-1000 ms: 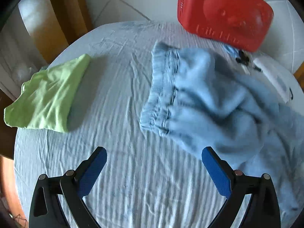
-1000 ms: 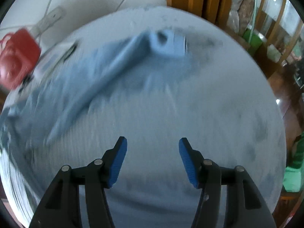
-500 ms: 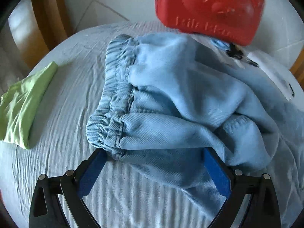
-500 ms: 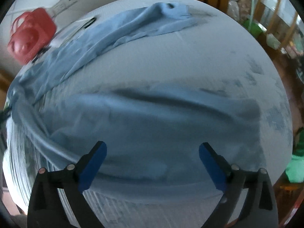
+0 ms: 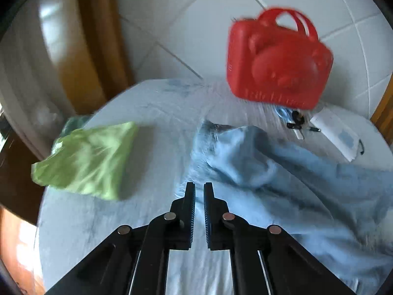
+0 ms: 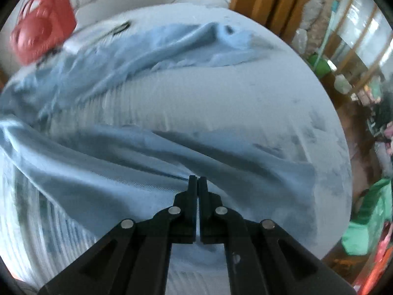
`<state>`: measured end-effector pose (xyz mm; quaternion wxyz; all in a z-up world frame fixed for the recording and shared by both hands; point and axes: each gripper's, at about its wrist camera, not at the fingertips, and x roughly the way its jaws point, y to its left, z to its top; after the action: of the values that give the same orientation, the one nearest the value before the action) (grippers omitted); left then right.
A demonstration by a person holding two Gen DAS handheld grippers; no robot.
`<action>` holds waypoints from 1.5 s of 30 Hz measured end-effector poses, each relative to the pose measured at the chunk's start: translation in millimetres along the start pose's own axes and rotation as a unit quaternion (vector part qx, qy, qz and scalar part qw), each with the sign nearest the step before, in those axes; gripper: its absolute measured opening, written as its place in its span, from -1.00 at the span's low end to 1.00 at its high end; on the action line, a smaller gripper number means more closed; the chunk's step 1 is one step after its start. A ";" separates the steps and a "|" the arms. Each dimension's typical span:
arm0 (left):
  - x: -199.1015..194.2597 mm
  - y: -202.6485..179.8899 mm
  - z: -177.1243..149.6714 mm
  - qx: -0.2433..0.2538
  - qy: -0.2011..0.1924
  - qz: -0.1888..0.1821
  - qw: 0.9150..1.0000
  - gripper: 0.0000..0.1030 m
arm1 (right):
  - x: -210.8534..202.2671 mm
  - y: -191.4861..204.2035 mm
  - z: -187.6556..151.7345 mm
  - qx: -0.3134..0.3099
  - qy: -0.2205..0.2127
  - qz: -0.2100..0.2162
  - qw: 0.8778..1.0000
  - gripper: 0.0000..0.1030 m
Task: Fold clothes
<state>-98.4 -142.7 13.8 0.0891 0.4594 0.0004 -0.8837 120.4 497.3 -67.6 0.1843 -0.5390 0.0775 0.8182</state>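
Note:
Light blue trousers (image 5: pixel 282 172) lie spread over a round table covered in a pale blue cloth (image 5: pixel 152 113). My left gripper (image 5: pixel 199 186) is shut on the trousers' waistband edge. In the right wrist view the two trouser legs (image 6: pixel 152 49) run across the table. My right gripper (image 6: pixel 197 180) is shut on the nearer leg (image 6: pixel 122 167). A folded green garment (image 5: pixel 86 157) lies at the table's left edge.
A red plastic bear-faced case (image 5: pixel 277 61) stands at the back of the table, also in the right wrist view (image 6: pixel 41 36). Keys (image 5: pixel 296 123) and a white packet (image 5: pixel 339 135) lie beside it. Wooden furniture (image 6: pixel 265 2) and clutter surround the table.
Both grippers were open half a second ago and have closed on the trousers. The left view has pulled back from the waistband; both views are blurred with motion.

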 end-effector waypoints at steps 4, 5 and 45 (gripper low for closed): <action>-7.9 18.1 -23.3 -0.007 0.058 -0.051 0.997 -0.84 | -0.7 -20.1 -3.6 0.020 0.045 0.057 0.997 -0.98; -1.0 16.8 -27.8 -0.013 0.071 -0.067 0.995 -0.84 | 0.1 -19.4 -5.7 0.017 0.043 0.069 0.997 -0.97; 73.6 -83.0 -36.5 0.095 0.104 -0.079 0.987 -0.82 | 27.7 76.3 45.7 -0.038 -0.009 0.153 0.988 0.59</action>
<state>-123.3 -69.5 -73.8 -0.0253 0.5537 -0.0377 -0.8315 42.3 447.9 -79.7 0.0373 -0.5201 0.1260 0.8439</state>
